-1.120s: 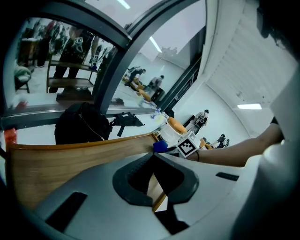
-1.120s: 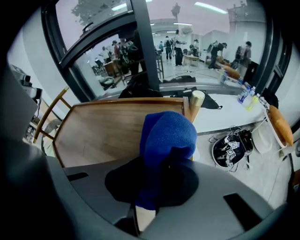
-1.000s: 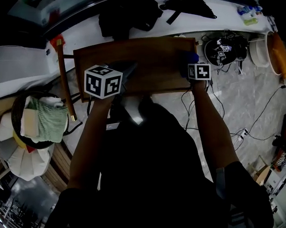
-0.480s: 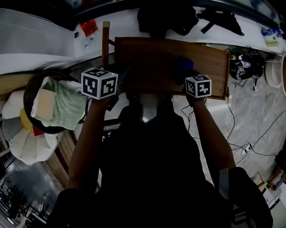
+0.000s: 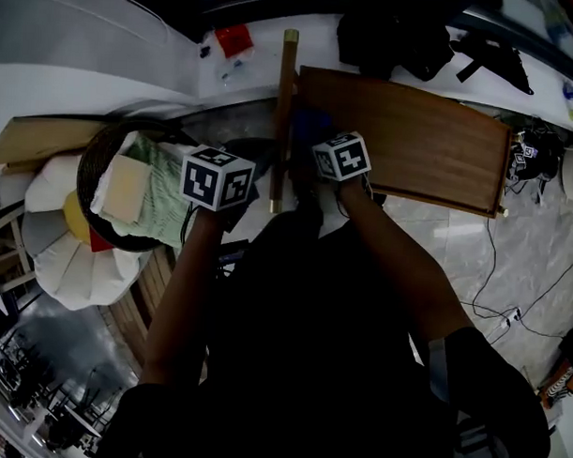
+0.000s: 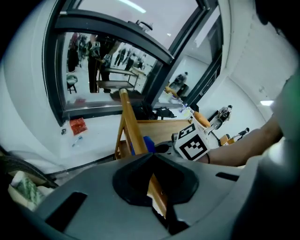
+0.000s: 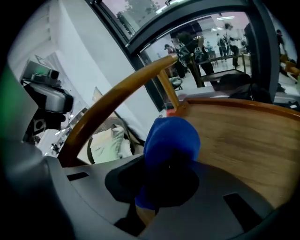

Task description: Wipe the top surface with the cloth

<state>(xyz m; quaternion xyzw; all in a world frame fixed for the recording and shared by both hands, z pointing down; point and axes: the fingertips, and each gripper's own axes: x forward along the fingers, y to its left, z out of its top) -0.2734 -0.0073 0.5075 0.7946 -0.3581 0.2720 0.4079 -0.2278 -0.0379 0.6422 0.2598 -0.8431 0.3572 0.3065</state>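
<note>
A basket (image 5: 86, 176) of cloths sits far left; the left gripper (image 6: 154, 183) seems clamped on the wooden rail (image 6: 129, 122); the right gripper (image 7: 159, 192) pinches the blue cloth (image 7: 171, 140) over the wooden top (image 7: 243, 140), at its left end

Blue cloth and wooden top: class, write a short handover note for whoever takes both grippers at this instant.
Left gripper: shut on the wooden rail beside the wooden top, apparently to steady it.
Right gripper: shut on the blue cloth, held at the rail end of the top; contact with the wood is not clear.
Done: cloth gripped and brought to the surface. How much is wiped cannot be told.
Left: probably sweep the cloth along the top toward its far end, covering the edges.
</note>
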